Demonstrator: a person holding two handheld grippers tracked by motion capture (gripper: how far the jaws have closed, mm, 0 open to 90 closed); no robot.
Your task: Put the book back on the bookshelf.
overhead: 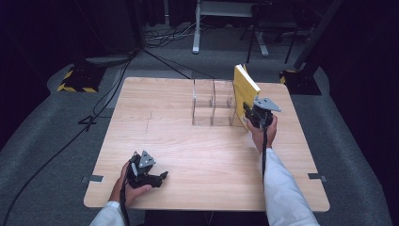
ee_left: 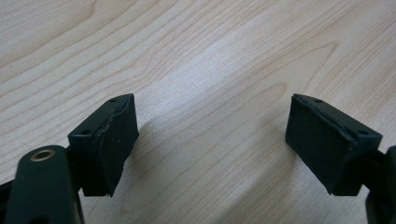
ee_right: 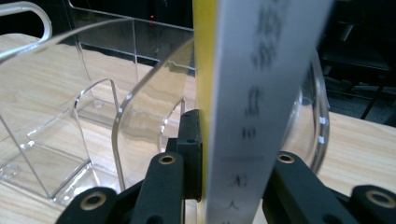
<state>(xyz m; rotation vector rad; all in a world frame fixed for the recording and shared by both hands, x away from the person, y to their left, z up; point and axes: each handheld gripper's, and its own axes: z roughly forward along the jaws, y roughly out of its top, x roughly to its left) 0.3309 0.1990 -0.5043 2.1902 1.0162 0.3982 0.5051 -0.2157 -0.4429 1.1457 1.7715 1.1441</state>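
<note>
Left gripper [overhead: 160, 178]: we are resting it low near the wooden table's [overhead: 197, 155] front edge, jaws spread wide, empty.
Right gripper [overhead: 248, 113]: we are clamping the upright yellow book [overhead: 244, 89], arm extended, beside the clear acrylic organizer [overhead: 212, 103].

On one wooden table [overhead: 188, 155]: one yellow book [overhead: 244, 89], one clear acrylic divided rack [overhead: 212, 103], and two handheld grippers.
</note>
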